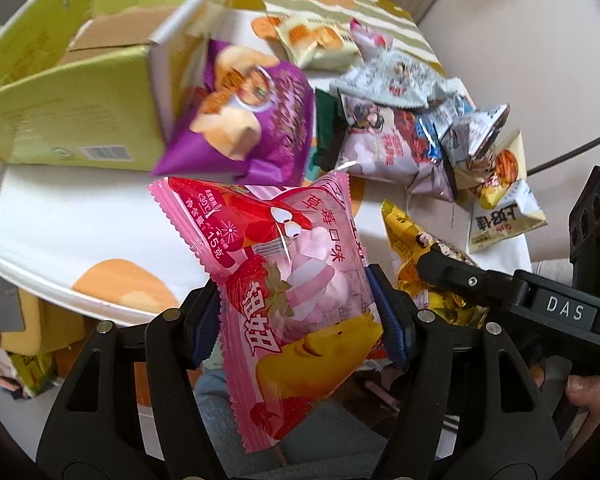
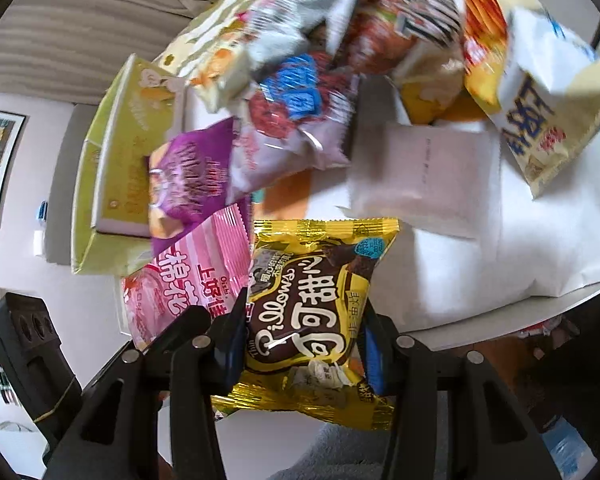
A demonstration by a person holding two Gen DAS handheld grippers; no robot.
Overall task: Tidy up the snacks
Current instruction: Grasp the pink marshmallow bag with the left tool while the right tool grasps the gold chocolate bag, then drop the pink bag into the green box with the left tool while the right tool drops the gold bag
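While my left gripper (image 1: 296,320) clamps the pink marshmallow packet (image 1: 284,272), my right gripper (image 2: 300,340) clamps the yellow cocoa packet (image 2: 316,304). Both look light, puffy and slippery. I grip mid-body, lightly.

The worktop (image 1: 60,216) is being covered by a white cloth with orange patches. A yellow-green cardboard box (image 1: 72,116) is being carried on it at one side, with a purple snack bag (image 1: 260,120) just beside it. A loose heap of snack packets (image 1: 412,120) is being borne next to that, and a white paper sheet (image 2: 424,176) is being left flat near the heap.
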